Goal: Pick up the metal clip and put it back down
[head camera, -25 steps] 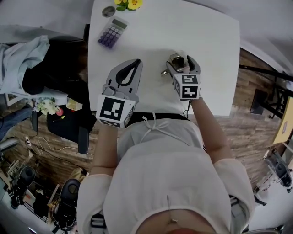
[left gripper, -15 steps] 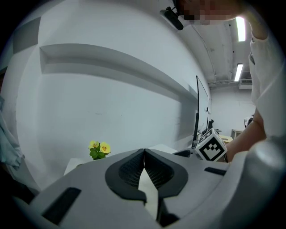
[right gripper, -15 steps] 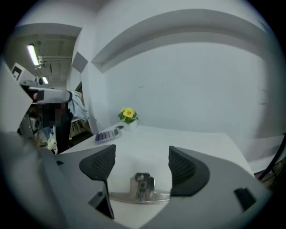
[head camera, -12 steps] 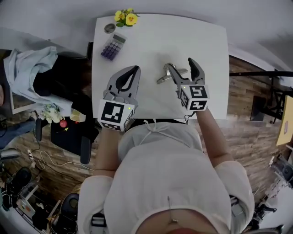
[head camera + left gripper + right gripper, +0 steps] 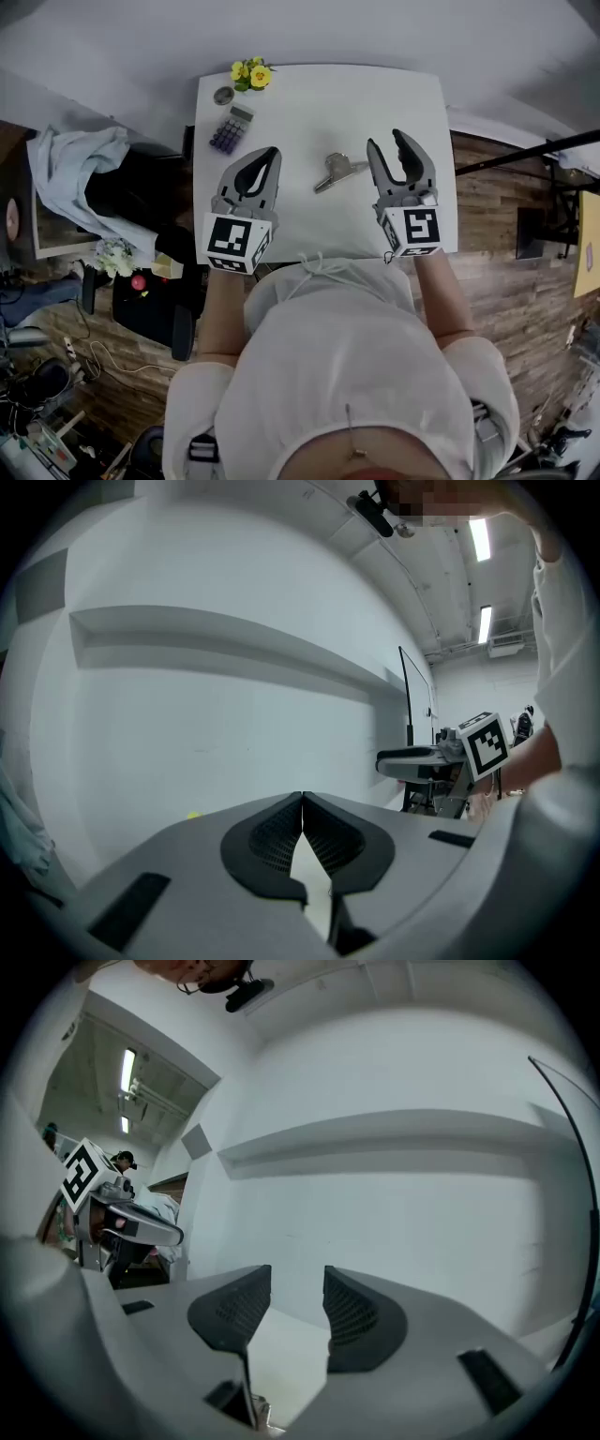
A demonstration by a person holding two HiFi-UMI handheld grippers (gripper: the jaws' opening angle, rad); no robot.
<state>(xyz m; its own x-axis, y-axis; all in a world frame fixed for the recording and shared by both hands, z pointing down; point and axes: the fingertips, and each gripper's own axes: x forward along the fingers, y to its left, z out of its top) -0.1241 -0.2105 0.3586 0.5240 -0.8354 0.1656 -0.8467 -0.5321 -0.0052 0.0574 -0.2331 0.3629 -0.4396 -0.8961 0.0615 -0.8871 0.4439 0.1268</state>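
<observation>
Small silver metal clip (image 5: 336,172) lying on white bench (image 5: 309,103), just left of right gripper (image 5: 385,141), whose empty jaws are closing, left gripper (image 5: 272,152) pressed together, empty, clip's detail unclear

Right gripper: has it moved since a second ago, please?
Yes: the right gripper, jaws closing empty, has drawn rightward off the silver metal clip on the white table.
</observation>
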